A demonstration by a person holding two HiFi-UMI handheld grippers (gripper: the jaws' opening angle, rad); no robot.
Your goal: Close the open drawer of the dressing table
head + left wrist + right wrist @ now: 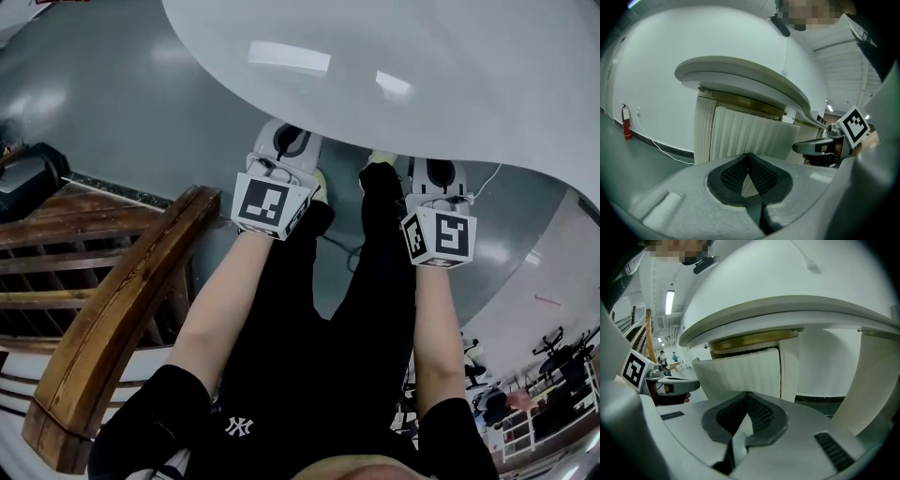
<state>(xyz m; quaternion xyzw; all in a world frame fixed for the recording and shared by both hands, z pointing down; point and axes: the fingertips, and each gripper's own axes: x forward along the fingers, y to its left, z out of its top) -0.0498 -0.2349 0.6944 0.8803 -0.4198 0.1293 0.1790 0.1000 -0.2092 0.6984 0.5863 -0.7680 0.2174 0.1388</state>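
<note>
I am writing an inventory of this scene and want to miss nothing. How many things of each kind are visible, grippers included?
Grey two-jaw grippers: 2, left gripper and right gripper
White dressing table with rounded top: 1
Open white ribbed drawer: 1
Red fire extinguisher: 1
Brown curved wooden rail: 1
Total: 6

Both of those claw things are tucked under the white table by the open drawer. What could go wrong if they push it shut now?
The drawer sticks out with a ribbed front. The left gripper and right gripper, both with jaws shut, could slide off it, or push unevenly and jam it. The tabletop overhangs close above both, so a gripper might knock against its rim.
</note>
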